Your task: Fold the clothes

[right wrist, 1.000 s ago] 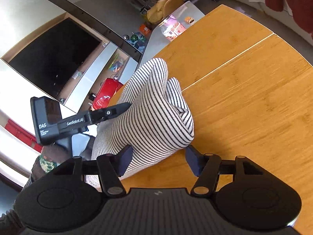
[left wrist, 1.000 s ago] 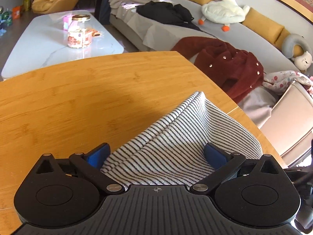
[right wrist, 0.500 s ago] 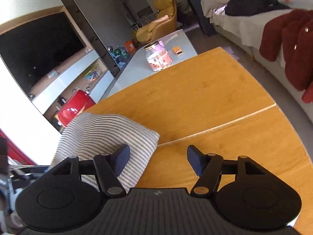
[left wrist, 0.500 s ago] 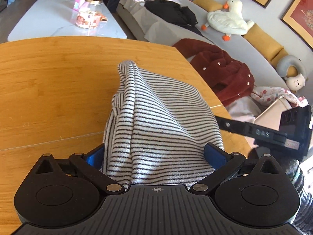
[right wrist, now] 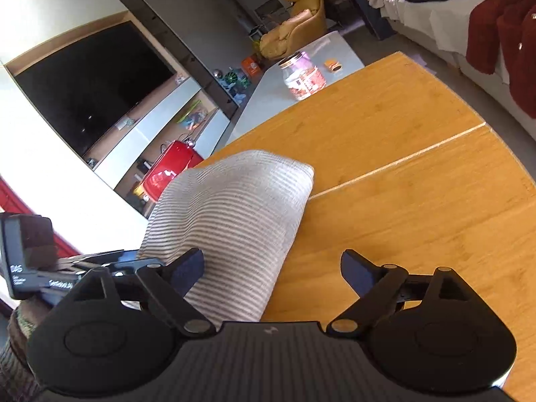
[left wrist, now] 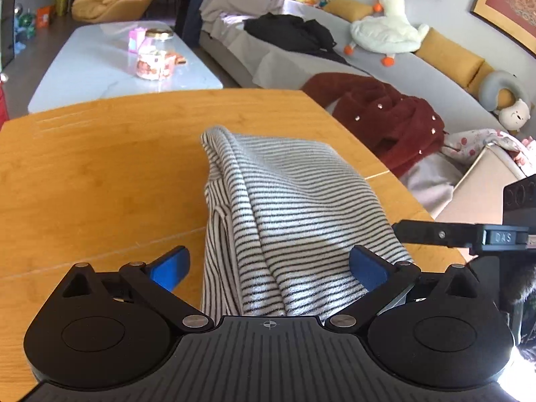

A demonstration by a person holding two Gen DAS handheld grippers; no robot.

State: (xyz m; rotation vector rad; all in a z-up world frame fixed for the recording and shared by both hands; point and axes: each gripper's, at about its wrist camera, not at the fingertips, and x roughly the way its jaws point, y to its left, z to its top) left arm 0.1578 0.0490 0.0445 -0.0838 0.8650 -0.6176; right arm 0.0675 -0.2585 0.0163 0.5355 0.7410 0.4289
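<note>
garment (left wrist: 294, 207) on bench (left wrist: 100, 174), between left hand-held gripper (left wrist: 268, 268) fingers | jar (left wrist: 152, 60) on coffee table (left wrist: 83, 67) behind bench | coat (left wrist: 385, 117) on sofa (left wrist: 385, 63), right of bench

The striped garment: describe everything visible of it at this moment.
The striped garment is a soft, knit-looking cloth, white with thin dark horizontal stripes. It lies bunched and partly folded on the wooden table, with a rolled ridge running along its left side and a rounded far corner. Its near end runs between the spread fingers of the left gripper, under the gripper's body. In the right wrist view it sits by the left finger of the right gripper, which is open and not pinching it.
</note>
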